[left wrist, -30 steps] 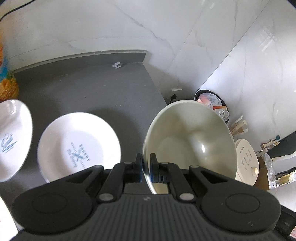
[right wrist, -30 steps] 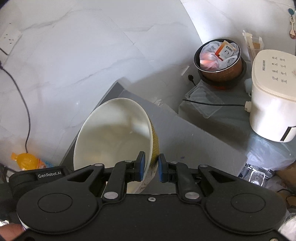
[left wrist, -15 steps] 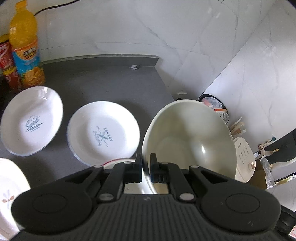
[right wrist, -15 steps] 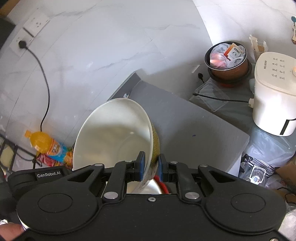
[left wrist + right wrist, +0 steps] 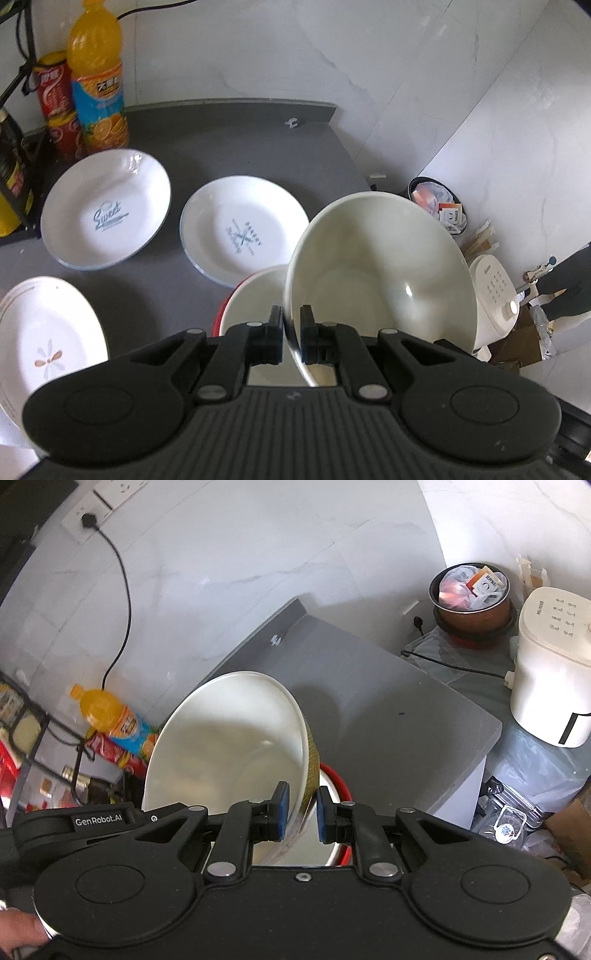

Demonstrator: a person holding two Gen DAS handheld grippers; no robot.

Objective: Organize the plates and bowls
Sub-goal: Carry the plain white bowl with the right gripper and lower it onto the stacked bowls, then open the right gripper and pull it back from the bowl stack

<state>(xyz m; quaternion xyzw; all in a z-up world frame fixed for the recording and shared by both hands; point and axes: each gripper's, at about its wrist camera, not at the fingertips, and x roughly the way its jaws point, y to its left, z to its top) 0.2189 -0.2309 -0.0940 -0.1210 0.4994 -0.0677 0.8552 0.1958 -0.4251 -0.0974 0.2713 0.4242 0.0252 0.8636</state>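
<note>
While both grippers carry the large cream ceramic bowl [image 5: 380, 280] by its rim, it now hangs over the red-rimmed white bowl [image 5: 255, 299].

Compared with a second ago, the grey countertop [image 5: 229, 147] with its three white plates and the red-rimmed bowl has come into view beneath, so nesting looks close. Left gripper [image 5: 291, 332] pinches the near rim, nearly closed; right gripper [image 5: 298, 812] clamps the opposite rim, its blue pads [image 5: 280, 810] on the wall. The bowl tilts just ahead of both.
</note>
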